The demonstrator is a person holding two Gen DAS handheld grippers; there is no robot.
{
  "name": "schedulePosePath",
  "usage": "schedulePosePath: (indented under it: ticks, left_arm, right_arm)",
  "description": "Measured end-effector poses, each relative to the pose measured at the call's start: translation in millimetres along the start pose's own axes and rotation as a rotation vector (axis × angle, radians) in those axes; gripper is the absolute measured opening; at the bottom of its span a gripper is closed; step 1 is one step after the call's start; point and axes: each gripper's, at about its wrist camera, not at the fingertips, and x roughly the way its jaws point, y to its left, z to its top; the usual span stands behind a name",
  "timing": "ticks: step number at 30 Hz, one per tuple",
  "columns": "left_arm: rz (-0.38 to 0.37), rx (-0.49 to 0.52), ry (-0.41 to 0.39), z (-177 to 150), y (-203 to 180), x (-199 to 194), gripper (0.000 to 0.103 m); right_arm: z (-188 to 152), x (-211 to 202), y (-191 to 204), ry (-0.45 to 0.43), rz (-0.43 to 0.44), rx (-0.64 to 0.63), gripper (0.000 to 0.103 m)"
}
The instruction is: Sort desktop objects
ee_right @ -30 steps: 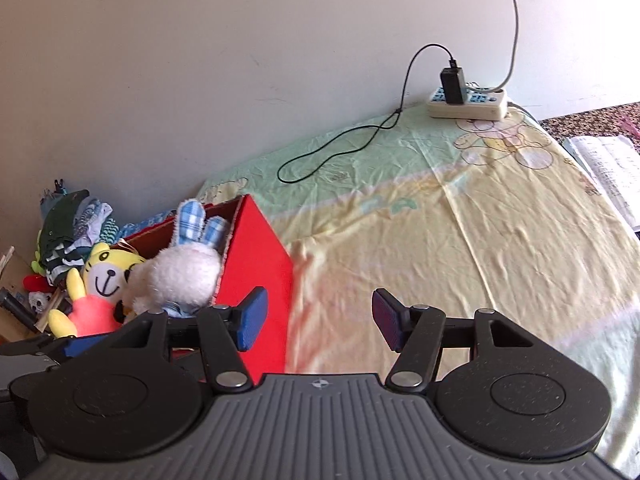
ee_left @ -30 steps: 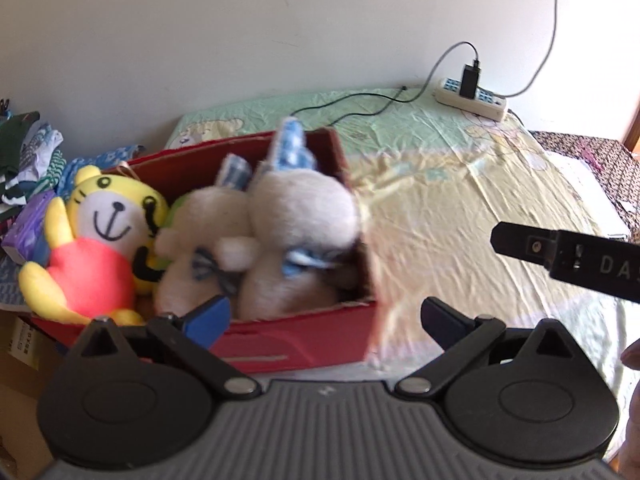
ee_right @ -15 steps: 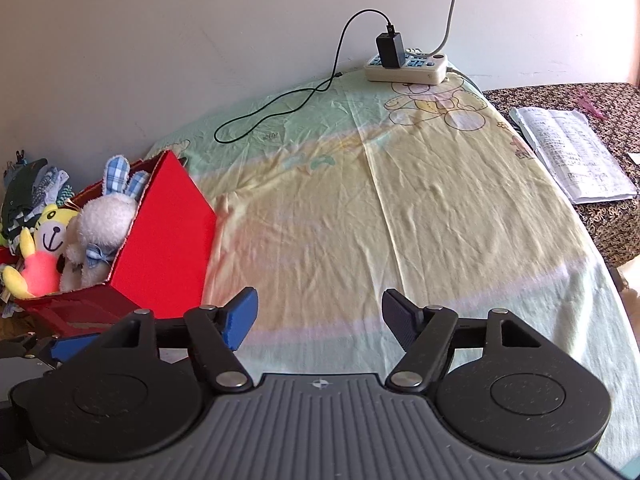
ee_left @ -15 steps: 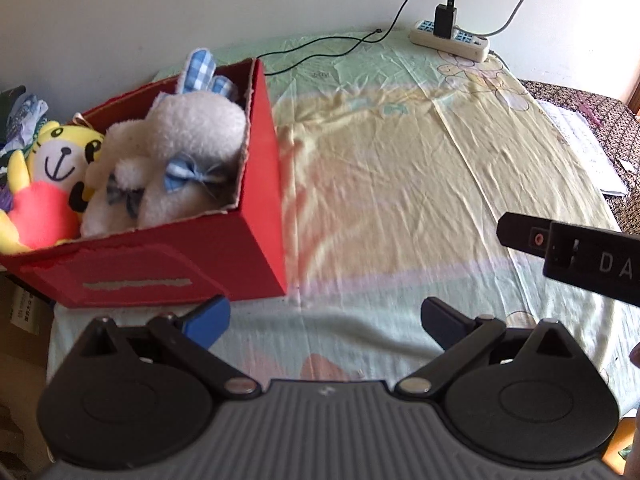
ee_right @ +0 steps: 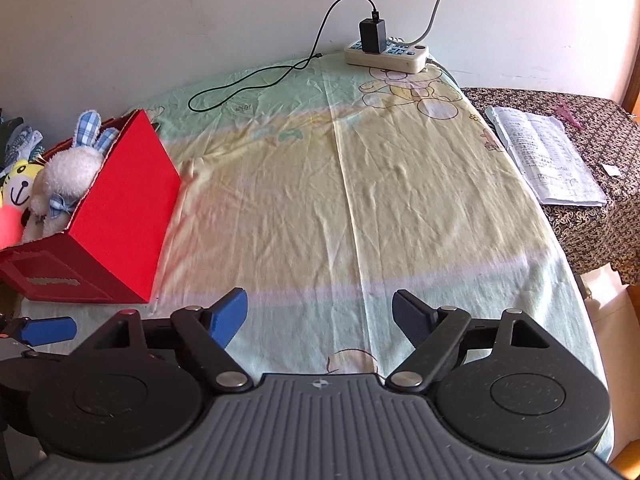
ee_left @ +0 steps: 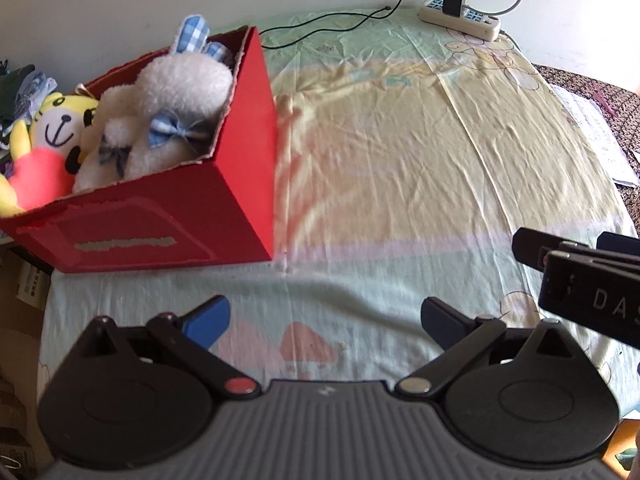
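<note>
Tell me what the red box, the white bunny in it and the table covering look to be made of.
Red box: likely cardboard with a matte red face; its top edge is torn and pale. White bunny: plush, fuzzy pile, with blue gingham fabric ears and bow. Table covering: thin printed cotton-like cloth, creased and wrinkled.

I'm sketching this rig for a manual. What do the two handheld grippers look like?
Both match: a ribbed grey body, two round black discs, black linkage arms with silver pivots. The left gripper and right gripper each have one bright blue finger and one dark navy finger. The right one's side carries white letters "DA". No sleeves show.
</note>
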Motion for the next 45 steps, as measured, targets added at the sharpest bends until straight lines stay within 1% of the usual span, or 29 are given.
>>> schedulePosePath:
  ticks: [3,7,12,26,30,35,45]
  left_arm:
    - [0.002,-0.002,0.004,1,1,2,0.101]
    - [0.016,-0.002,-0.011,4,7,1,0.101]
    - [0.02,-0.005,-0.015,8,25,3,0.101]
    - [0.027,-0.044,-0.012,9,110,5,0.101]
    - [0.02,-0.048,-0.013,9,133,6,0.101]
    - [-0.001,-0.059,0.007,10,161,9,0.101]
    - [0.002,-0.046,-0.044,18,202,-5,0.101]
  right_arm:
    - [0,1,1,0.008,0.002,0.0,0.083]
    - [3,2,9,0.007,-0.012,-0.015,0.084]
    - [5,6,28,0.015,-0.019,-0.023,0.084]
    - [9,11,109,0.022,-0.007,-0.045,0.084]
    - [9,11,131,0.024,-0.004,-0.05,0.084]
    - [9,10,157,0.024,0.005,-0.065,0.083]
    - [16,1,196,-0.004,0.023,-0.053,0.082]
